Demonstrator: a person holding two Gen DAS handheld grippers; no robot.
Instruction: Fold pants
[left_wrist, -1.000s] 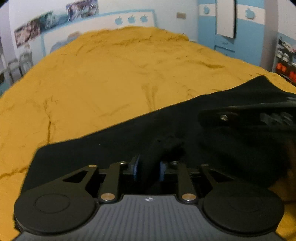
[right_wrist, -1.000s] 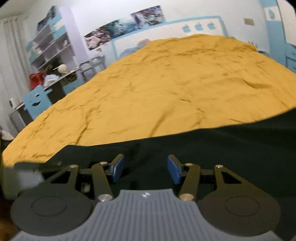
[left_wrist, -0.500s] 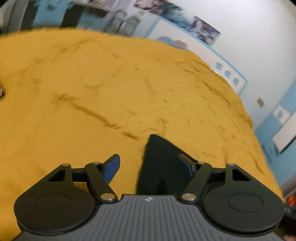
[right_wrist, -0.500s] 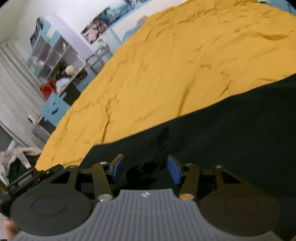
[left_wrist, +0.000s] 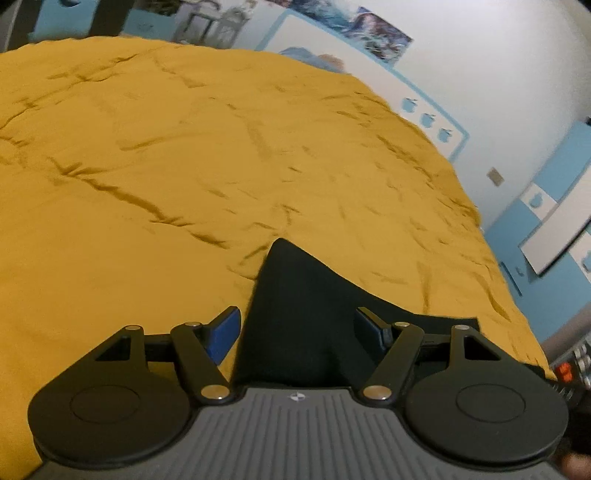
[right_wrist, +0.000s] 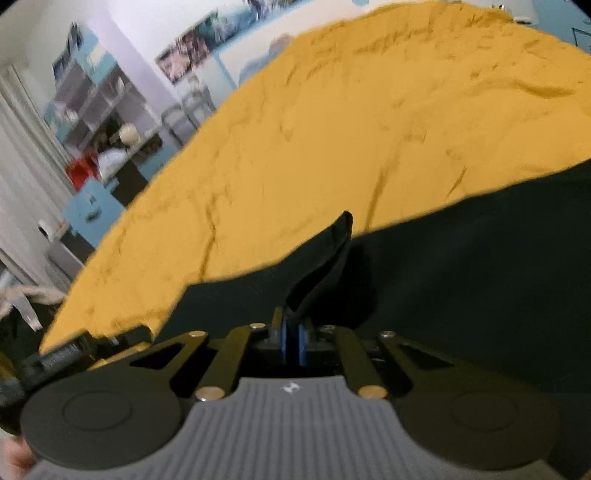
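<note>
The black pants (right_wrist: 461, 277) lie flat on the yellow bedspread (right_wrist: 332, 129), filling the right and lower part of the right wrist view. My right gripper (right_wrist: 291, 341) is shut on a pinched fold (right_wrist: 325, 258) of their edge, which stands up just past the blue pads. In the left wrist view a pointed corner of the pants (left_wrist: 291, 288) reaches up between the fingers of my left gripper (left_wrist: 297, 330). That gripper is open, and its blue pads (left_wrist: 221, 332) stand clear of the cloth on both sides.
The wrinkled yellow bedspread (left_wrist: 184, 166) stretches far ahead in both views. Behind it is a white and blue headboard (left_wrist: 424, 107). Shelves and a blue desk (right_wrist: 92, 210) stand off the bed's left side, and a blue wardrobe (left_wrist: 546, 221) stands at the right.
My left gripper let go of the fold it pinched, opened wide, and swung and rolled to a corner of the pants. My right gripper closed from open onto a fold of the pants.
</note>
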